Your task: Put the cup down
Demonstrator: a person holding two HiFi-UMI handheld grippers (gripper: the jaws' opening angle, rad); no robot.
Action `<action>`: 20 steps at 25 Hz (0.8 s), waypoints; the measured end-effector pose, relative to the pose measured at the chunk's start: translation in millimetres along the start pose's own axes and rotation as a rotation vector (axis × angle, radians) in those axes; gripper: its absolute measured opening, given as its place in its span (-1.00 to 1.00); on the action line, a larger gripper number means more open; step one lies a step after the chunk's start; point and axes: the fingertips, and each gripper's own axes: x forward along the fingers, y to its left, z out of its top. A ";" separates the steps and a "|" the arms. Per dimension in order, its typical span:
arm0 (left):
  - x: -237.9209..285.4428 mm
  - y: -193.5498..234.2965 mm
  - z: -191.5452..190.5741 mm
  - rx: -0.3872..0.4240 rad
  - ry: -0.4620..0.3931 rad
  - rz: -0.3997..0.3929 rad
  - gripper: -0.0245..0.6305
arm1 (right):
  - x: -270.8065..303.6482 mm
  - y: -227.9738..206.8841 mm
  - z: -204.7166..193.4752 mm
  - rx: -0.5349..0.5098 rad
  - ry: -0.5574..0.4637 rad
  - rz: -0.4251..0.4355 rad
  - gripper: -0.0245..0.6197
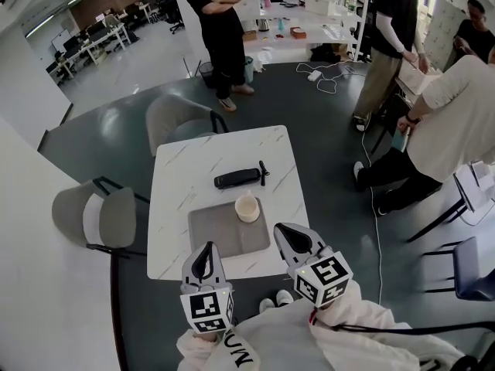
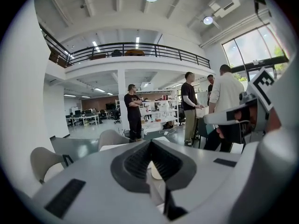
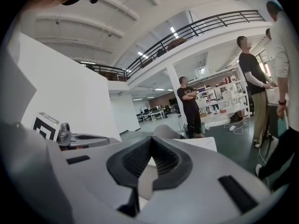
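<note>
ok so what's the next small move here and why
Probably none toward the cup: I'd just hold both grippers back. The cup already stands upright on the grey mat on the table, apart from both grippers. The left gripper and right gripper sit at the table's near edge, jaws together, with nothing between them.

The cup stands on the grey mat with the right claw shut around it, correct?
No. The cup stands on the grey mat, but the right claw is shut on nothing, held apart from the cup; the head view shows it.
</note>
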 end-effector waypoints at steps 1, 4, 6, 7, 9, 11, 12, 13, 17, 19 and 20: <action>-1.1 -0.8 -1.0 -0.003 -0.006 -0.001 -0.89 | 0.6 2.1 0.0 -0.003 -0.003 0.007 -0.91; -7.0 -4.3 -1.7 -0.004 -0.027 0.001 -0.89 | 0.1 8.5 -3.1 -0.025 0.005 0.018 -0.91; -11.7 -6.0 -1.8 -0.004 -0.037 0.004 -0.89 | -2.0 12.2 -5.6 -0.038 0.011 0.020 -0.91; -13.2 -6.2 -2.1 -0.004 -0.041 0.004 -0.89 | -2.9 13.9 -6.3 -0.042 0.010 0.023 -0.91; -14.9 -6.8 -2.3 0.000 -0.046 0.005 -0.89 | -5.0 16.2 -5.3 -0.040 0.003 0.031 -0.91; -16.8 -9.0 -0.9 0.001 -0.053 0.003 -0.89 | -8.3 16.1 -3.6 -0.038 0.000 0.029 -0.91; -17.9 -10.1 -0.3 -0.001 -0.054 0.000 -0.89 | -10.0 16.0 -3.8 -0.038 0.002 0.026 -0.91; -18.7 -11.0 -0.2 -0.003 -0.054 -0.002 -0.89 | -11.2 16.0 -4.8 -0.036 0.004 0.024 -0.91; -19.8 -13.6 0.5 -0.012 -0.057 -0.009 -0.89 | -13.7 16.1 -7.1 -0.035 0.011 0.019 -0.91; -21.8 -14.8 2.9 -0.014 -0.066 -0.012 -0.89 | -15.4 16.0 -6.7 -0.035 0.012 0.016 -0.91; -22.6 -15.4 3.5 -0.014 -0.068 -0.012 -0.89 | -16.2 15.7 -6.5 -0.035 0.013 0.015 -0.91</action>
